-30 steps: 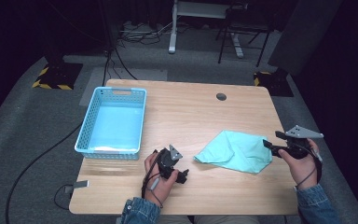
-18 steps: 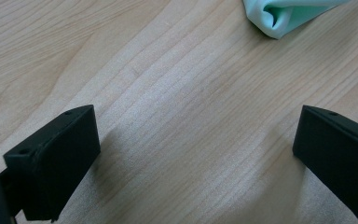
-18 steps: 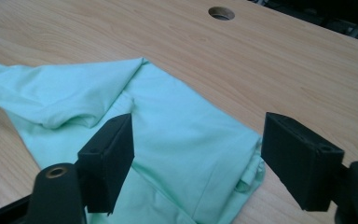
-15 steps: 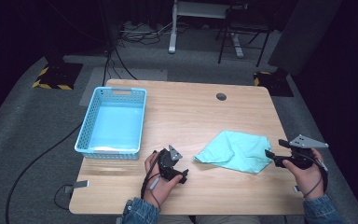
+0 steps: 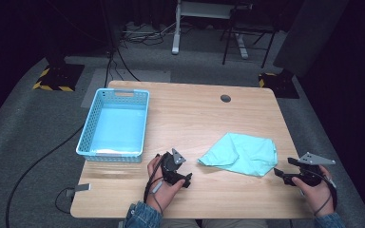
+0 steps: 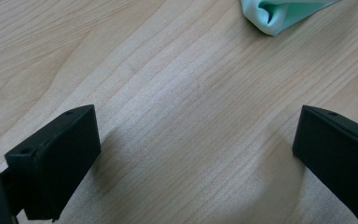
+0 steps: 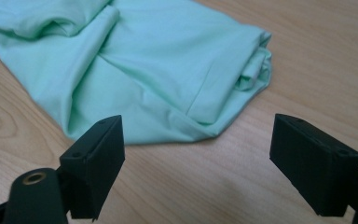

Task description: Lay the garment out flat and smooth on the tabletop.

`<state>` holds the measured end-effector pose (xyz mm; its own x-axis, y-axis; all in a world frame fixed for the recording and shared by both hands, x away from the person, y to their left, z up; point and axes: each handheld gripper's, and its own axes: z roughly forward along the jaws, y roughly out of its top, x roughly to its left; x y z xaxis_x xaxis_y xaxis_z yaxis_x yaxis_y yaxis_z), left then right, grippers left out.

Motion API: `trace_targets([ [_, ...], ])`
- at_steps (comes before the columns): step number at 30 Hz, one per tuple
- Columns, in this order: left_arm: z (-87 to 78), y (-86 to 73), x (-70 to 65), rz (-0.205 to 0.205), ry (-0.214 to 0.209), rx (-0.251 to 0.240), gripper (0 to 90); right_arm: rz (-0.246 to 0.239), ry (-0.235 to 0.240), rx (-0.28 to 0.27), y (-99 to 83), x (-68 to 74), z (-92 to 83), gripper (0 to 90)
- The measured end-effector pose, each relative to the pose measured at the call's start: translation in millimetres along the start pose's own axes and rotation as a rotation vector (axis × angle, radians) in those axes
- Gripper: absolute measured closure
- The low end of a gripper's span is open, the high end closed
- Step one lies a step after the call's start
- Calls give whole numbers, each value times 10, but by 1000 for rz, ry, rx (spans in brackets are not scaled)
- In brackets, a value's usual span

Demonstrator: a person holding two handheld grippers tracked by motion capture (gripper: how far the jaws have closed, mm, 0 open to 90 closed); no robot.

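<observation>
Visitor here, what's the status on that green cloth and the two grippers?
Right gripper open, jaws just widened, nothing between them, near cloth edge. Left gripper open over bare table. Cloth crumpled, untouched. Nothing in the way.

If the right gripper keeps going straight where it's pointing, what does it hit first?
Most likely the near edge of the green cloth: the right gripper, jaws open with nothing between them, points at it over bare table.

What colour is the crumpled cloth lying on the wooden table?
The crumpled cloth is a plain pale mint green, with no pattern; the right gripper view shows it best.
</observation>
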<state>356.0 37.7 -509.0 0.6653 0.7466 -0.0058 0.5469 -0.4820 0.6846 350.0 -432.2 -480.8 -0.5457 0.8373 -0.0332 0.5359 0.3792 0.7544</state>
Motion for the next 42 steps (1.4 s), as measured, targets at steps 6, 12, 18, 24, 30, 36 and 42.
trace_targets([
  [6, -9, -5, -2, 3, 0, -3, 17, 18, 10, 27, -128, 2, 60, 164],
  [12, -11, -7, -11, 3, -3, -7, 29, 21, 22, 44, -230, 24, 137, 85],
  [18, -8, -2, -27, 9, -1, -7, 29, 10, 27, 48, -232, 34, 141, 64],
  [24, -15, 13, -49, 24, 0, -8, 58, 12, 26, 46, -235, 39, 138, 66],
  [30, -71, 75, -89, 22, -1, -25, 65, 13, 26, 46, -235, 39, 138, 66],
  [36, -152, 219, -159, 33, -24, -50, 67, 12, 26, 45, -235, 40, 139, 66],
  [42, -170, 359, -225, 50, -45, -55, 75, 13, 26, 45, -236, 40, 138, 66],
])
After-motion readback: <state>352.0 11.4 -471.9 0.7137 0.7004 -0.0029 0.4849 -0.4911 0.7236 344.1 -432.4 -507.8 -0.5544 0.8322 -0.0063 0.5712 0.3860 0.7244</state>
